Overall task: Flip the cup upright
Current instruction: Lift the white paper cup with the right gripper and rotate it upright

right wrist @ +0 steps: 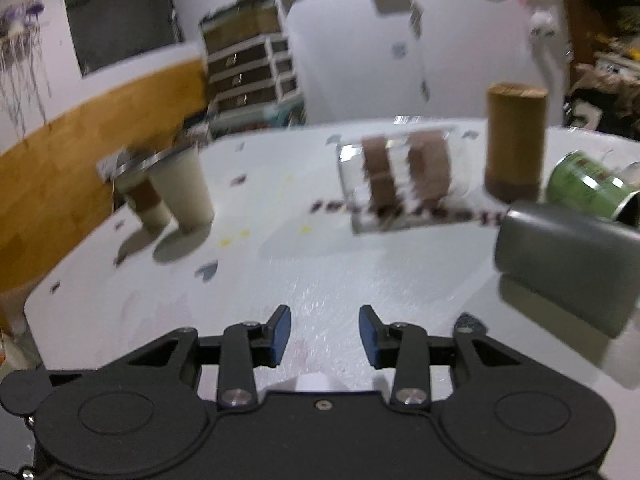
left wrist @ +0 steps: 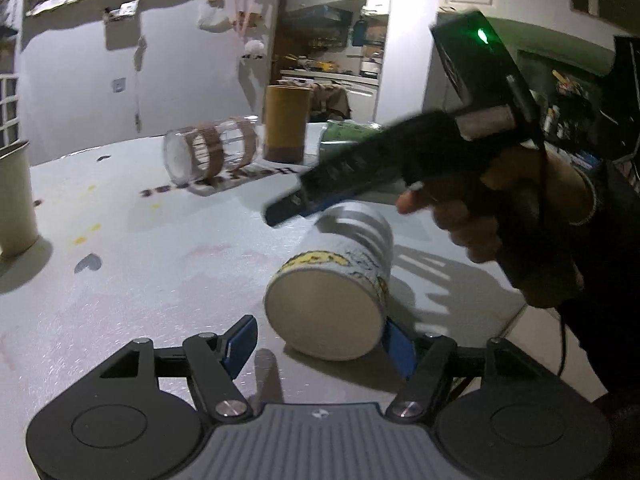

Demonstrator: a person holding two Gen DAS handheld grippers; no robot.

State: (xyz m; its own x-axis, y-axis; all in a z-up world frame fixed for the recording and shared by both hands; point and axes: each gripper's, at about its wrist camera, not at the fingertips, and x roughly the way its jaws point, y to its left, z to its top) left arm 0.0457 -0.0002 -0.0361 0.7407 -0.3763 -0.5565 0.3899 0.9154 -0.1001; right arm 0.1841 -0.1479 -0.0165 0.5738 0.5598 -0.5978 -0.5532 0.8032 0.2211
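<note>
A white paper cup with yellow print lies on its side on the white table, its flat base facing me. My left gripper is open, its blue pads on either side of the cup's base, the right pad partly hidden behind the cup. The right gripper, seen in the left wrist view, hovers just above the cup. In the right wrist view the right gripper is open and empty over bare table; the white cup is out of that view.
A clear glass with brown bands lies on its side. A tall brown cylinder stands upright beside a tipped green cup. Beige cups stand at the left. A grey object lies at the right.
</note>
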